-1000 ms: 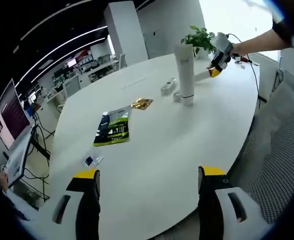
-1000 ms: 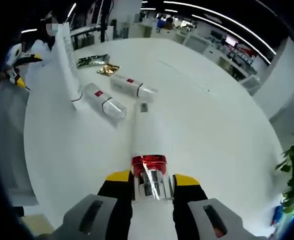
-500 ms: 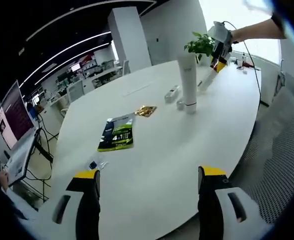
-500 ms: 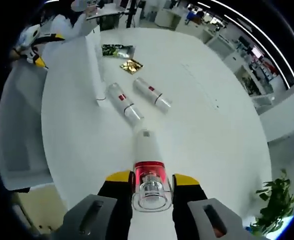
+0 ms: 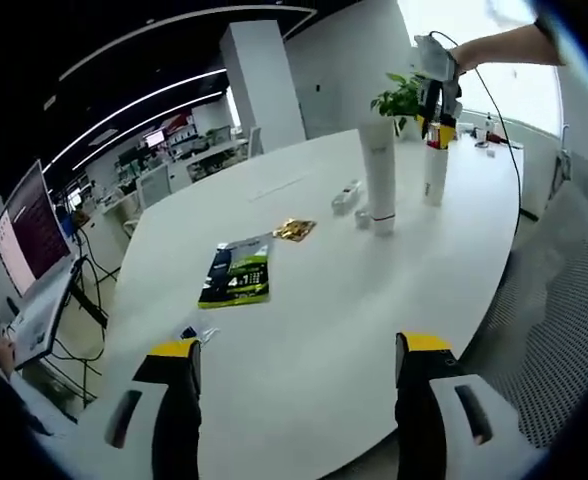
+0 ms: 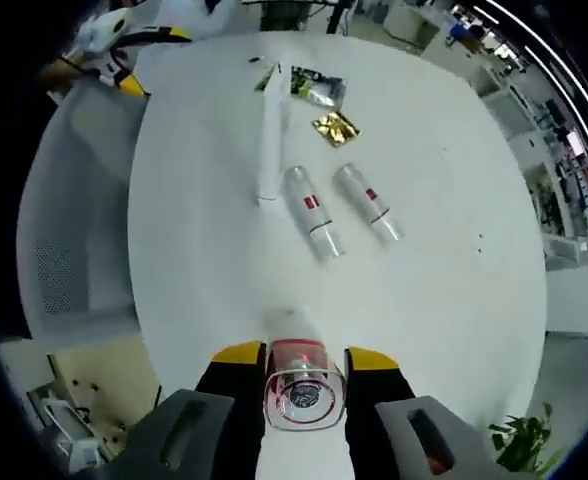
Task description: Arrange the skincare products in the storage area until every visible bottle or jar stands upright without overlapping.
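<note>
My right gripper (image 6: 304,362) is shut on the clear, red-banded cap of a white bottle (image 6: 296,385), looking straight down along it at the white table (image 6: 454,300). From the left gripper view, that right gripper (image 5: 436,88) holds the white bottle (image 5: 435,172) upright, its base at or just above the tabletop. A tall white tube (image 5: 378,175) (image 6: 271,135) stands upright beside it. Two white bottles with red marks (image 6: 310,212) (image 6: 368,202) lie flat on their sides; one lying bottle (image 5: 347,194) sits behind the tube. My left gripper (image 5: 294,400) hangs open over the near table edge, and the left gripper (image 6: 114,45) holds nothing.
A green packet (image 5: 236,272) (image 6: 317,85) and a gold packet (image 5: 294,230) (image 6: 335,128) lie mid-table. A small wrapper (image 5: 189,333) lies near my left jaw. A potted plant (image 5: 402,92) stands at the far end. Monitors (image 5: 19,235) and desks are off to the left.
The right gripper has swung the white bottle from lying along the table to upright, so its camera now looks straight down. The left gripper's jaws stayed open; its view has shifted a little.
</note>
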A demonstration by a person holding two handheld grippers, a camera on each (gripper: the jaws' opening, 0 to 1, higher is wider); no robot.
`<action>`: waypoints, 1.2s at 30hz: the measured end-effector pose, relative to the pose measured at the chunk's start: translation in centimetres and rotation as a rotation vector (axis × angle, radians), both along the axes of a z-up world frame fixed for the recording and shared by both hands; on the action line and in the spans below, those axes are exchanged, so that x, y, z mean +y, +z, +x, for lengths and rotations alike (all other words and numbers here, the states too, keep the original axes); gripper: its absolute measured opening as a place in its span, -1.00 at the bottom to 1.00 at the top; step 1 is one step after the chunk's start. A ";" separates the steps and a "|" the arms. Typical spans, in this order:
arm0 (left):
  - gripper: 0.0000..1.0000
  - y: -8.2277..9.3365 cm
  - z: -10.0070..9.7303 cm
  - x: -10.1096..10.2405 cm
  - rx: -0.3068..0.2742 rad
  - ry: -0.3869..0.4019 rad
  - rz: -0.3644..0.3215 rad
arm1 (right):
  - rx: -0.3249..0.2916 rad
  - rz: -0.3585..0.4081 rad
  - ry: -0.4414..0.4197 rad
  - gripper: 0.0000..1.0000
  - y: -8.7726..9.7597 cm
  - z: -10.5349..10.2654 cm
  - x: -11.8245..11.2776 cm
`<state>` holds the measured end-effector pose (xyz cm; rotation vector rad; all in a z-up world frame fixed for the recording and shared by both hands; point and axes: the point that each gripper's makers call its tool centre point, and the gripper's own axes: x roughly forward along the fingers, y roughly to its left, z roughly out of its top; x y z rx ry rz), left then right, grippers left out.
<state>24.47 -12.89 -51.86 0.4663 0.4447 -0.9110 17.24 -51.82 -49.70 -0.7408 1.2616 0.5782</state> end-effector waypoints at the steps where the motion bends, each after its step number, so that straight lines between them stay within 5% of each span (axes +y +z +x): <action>1: 0.47 0.0 0.0 0.1 0.000 0.004 -0.002 | -0.001 0.000 -0.002 -0.59 0.0 0.2 0.1; 10: 0.46 0.1 0.1 0.0 -0.001 0.007 -0.003 | -0.013 0.030 0.001 -0.56 0.0 0.5 0.5; 25: 0.45 -0.5 -0.2 0.0 0.010 -0.011 0.029 | -0.185 0.188 -0.091 -0.50 0.5 1.1 0.6; 32: 0.45 -0.9 -0.2 0.2 0.014 -0.012 0.054 | -0.445 0.460 -0.209 -0.01 2.3 1.3 1.5; 36: 0.45 -1.0 -0.4 0.2 0.010 -0.024 0.071 | -0.578 0.606 -0.348 0.20 1.4 0.3 0.7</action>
